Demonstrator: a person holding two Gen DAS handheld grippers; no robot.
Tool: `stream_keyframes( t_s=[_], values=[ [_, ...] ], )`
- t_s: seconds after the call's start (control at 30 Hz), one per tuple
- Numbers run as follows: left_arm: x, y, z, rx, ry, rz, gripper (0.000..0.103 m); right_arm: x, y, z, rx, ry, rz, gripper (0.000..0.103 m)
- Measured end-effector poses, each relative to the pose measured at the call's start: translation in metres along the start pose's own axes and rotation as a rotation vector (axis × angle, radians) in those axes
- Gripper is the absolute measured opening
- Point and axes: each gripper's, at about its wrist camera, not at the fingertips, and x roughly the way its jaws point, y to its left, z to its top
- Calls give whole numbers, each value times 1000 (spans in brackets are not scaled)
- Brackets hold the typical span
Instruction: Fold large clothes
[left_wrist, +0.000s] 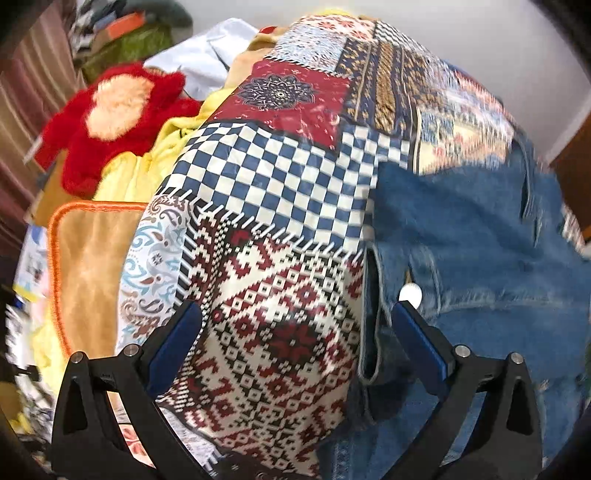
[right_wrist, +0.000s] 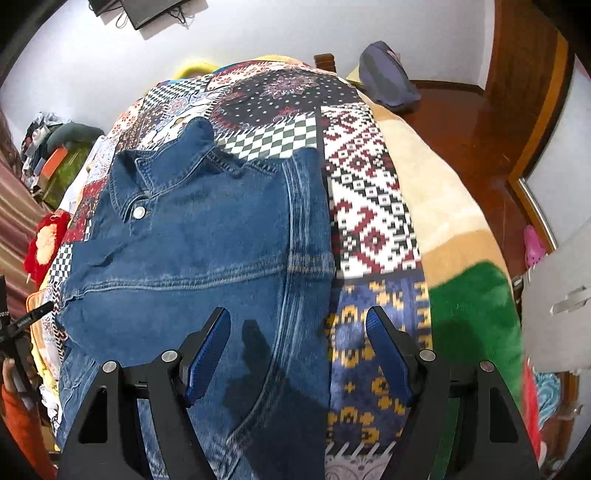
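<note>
- Denim is seen across both views: a blue jacket (right_wrist: 207, 236) is spread on a patchwork bedspread (right_wrist: 369, 206), collar toward the far end of the bed.
- In the right wrist view the collar (right_wrist: 162, 173) is turned open and a metal snap button (right_wrist: 139, 212) is seen just below it.
- A stitched seam (right_wrist: 207, 280) is run across the jacket's width, and the right edge of the jacket is laid beside the red-and-white diamond patch.
- The right gripper (right_wrist: 299, 347) is held above the near part of the jacket, pointed steeply down; its blue pads (right_wrist: 207, 350) are spread well apart and nothing is pinched. The inner pad is placed over denim, the outer one over a blue-and-yellow patch.
- In the left wrist view, which is blurred, the left gripper (left_wrist: 295, 328) is also spread wide with nothing gripped; one pad (left_wrist: 173, 347) is seen over the red-and-white knit-style patch, the other over the jacket's edge (left_wrist: 461, 258).
- A white button (left_wrist: 410, 294) is seen on the denim just beside that pad.
- Beside the bedspread a red plush toy (left_wrist: 110, 122), yellow cloth (left_wrist: 140, 173) and an orange-trimmed tan cushion (left_wrist: 92, 258) are piled.
- Under the bedspread's right edge a cream, tan and green blanket (right_wrist: 465, 295) is exposed.
</note>
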Motion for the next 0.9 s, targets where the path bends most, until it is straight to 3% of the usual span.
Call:
stream_keyframes(
  t_s=[0.23, 0.47, 0.5, 0.57, 0.63, 0.73, 0.77, 0.8, 0.9],
  values=[
    [33, -15, 39, -84, 64, -209, 103, 8, -3, 35, 10, -12, 21, 74],
    [95, -30, 54, -209, 234, -408, 100, 49, -18, 72, 83, 51, 118, 74],
    [102, -27, 55, -245, 250, -446, 96, 55, -20, 75, 91, 65, 133, 72],
    [110, -21, 56, -302, 244, -513, 92, 70, -26, 80, 133, 94, 166, 57],
    [110, -18, 59, -316, 215, -549, 82, 79, -25, 83, 133, 92, 182, 46],
    [110, -22, 64, -295, 210, -564, 55, 85, -19, 86, 107, 67, 176, 28],
    [110, -24, 66, -283, 209, -574, 36, 87, -15, 88, 91, 54, 164, 25],
    [108, -27, 68, -266, 207, -584, 25, 89, -11, 88, 78, 50, 158, 20],
    [93, -45, 75, -161, 160, -513, 12, 91, -3, 93, 47, 37, 139, 15]
  ],
)
